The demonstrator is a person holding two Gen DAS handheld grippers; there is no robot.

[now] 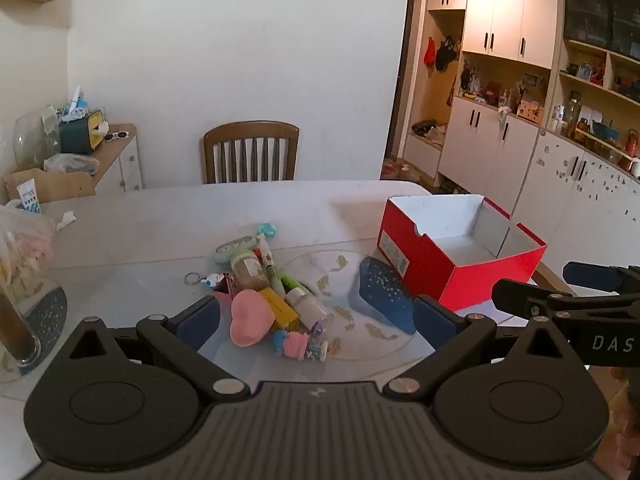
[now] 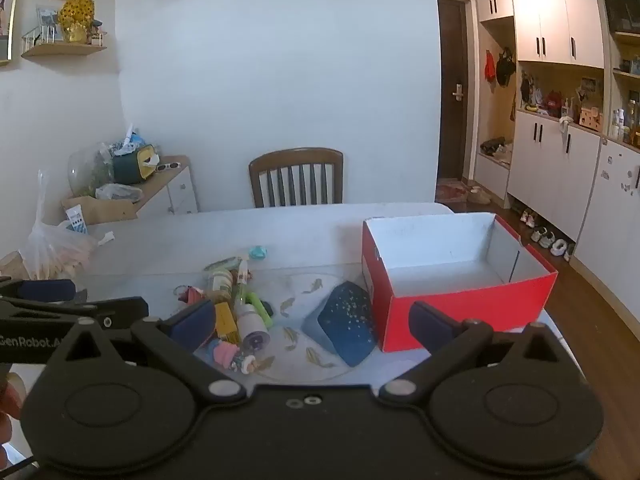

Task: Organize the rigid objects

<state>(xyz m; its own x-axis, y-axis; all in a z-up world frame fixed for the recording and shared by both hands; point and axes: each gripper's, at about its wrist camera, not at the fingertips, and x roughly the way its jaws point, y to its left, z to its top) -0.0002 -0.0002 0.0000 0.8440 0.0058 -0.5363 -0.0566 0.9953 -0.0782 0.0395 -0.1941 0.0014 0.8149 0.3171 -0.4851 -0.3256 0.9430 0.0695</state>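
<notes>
A heap of small items lies on the white table (image 1: 160, 220): a pink heart-shaped case (image 1: 250, 318), a yellow box (image 1: 280, 306), a pale bottle with a purple end (image 1: 308, 308), a brown jar (image 1: 250, 268) and a pink figurine (image 1: 298, 344). To its right stands an empty red box (image 1: 460, 276) with a white inside. My left gripper (image 1: 316, 322) hovers open over the near side of the heap, holding nothing. My right gripper (image 2: 312, 324) is open too, above the bottle (image 2: 252, 330) and a dark blue speckled mat (image 2: 348, 324), just in front of the red box (image 2: 460, 308).
A wooden chair (image 1: 251, 152) stands behind the table. A plastic bag (image 2: 56, 248) and a glass on a coaster (image 1: 16, 332) occupy the table's left end. A cluttered sideboard (image 1: 108, 156) lies at the left, white cabinets (image 1: 500, 152) at the right.
</notes>
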